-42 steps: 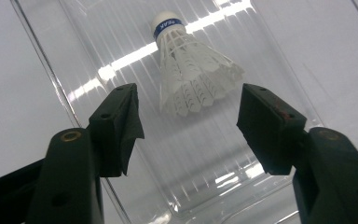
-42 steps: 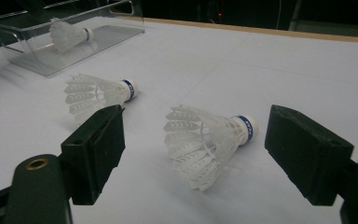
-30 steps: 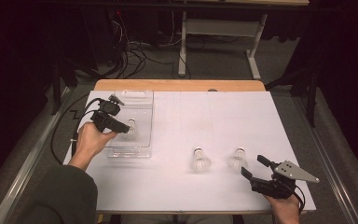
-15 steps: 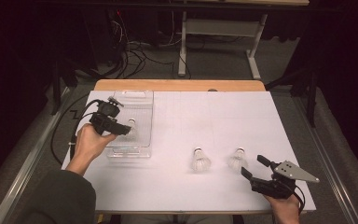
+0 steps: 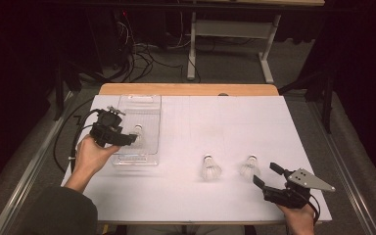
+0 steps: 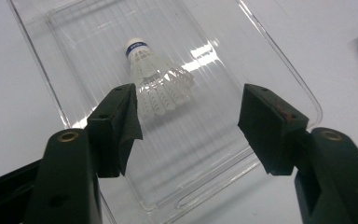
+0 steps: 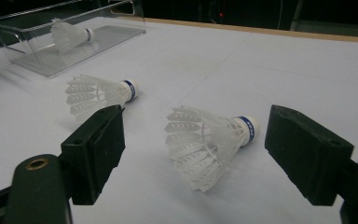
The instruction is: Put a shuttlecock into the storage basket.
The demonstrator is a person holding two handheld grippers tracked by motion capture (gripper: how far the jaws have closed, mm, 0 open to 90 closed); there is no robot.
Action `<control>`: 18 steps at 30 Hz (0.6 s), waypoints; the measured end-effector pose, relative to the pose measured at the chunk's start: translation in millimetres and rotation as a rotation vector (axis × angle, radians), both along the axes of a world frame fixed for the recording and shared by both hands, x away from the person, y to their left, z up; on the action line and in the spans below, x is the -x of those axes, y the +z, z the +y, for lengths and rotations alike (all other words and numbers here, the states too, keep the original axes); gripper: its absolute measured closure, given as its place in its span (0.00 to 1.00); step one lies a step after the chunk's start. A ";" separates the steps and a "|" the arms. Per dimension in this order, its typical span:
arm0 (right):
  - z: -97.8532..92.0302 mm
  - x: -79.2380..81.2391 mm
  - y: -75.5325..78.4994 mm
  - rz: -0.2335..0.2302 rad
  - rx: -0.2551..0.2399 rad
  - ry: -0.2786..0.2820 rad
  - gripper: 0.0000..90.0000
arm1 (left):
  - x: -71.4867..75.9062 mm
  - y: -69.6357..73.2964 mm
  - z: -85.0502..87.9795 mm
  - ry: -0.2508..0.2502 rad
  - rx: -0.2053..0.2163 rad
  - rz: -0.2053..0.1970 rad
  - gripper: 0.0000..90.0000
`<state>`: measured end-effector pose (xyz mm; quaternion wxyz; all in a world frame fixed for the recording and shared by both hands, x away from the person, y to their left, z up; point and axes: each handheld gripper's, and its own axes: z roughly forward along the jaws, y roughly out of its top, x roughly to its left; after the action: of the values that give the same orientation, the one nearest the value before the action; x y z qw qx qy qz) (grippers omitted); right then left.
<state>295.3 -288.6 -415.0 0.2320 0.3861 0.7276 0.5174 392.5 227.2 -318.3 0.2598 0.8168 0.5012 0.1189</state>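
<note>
A clear plastic tray (image 5: 136, 157) stands at the table's left with one white shuttlecock (image 5: 138, 129) lying in it. My left gripper (image 5: 131, 139) hovers over the tray's left side, open. In the left gripper view the shuttlecock (image 6: 158, 81) lies on the ribbed tray floor (image 6: 228, 60) beyond the parted pads (image 6: 121, 121), untouched. Two more shuttlecocks (image 5: 209, 168) (image 5: 249, 168) lie on the white table. My right gripper (image 5: 266, 174) rests near the front right edge, open. Its jaws flank the nearer shuttlecock (image 7: 209, 140) without touching it.
The white table top (image 5: 225, 122) stretches between tray and right gripper. A black cable (image 5: 61, 147) loops off the table's left edge. In the right gripper view the other loose shuttlecock (image 7: 100, 92) and the tray (image 7: 9, 35) lie farther off.
My left gripper has drawn back a little toward the person, still over the tray's left side. The right gripper and the shuttlecocks have stayed put.
</note>
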 end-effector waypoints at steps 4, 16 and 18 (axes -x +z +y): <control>-0.1 0.1 0.1 0.001 -0.001 -0.001 0.23 | 5.3 -0.7 3.2 0.003 0.033 -0.013 0.43; -0.1 0.0 0.0 0.003 -0.002 -0.002 0.23 | 23.6 -6.8 14.2 0.009 0.107 -0.068 0.41; -0.1 0.0 0.1 0.003 -0.003 -0.003 0.23 | 26.3 -7.6 15.7 0.008 0.123 -0.070 0.41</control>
<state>295.2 -288.7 -414.9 0.2312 0.3883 0.7265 0.5176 366.3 243.0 -325.9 0.3264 0.7927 0.5012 0.1176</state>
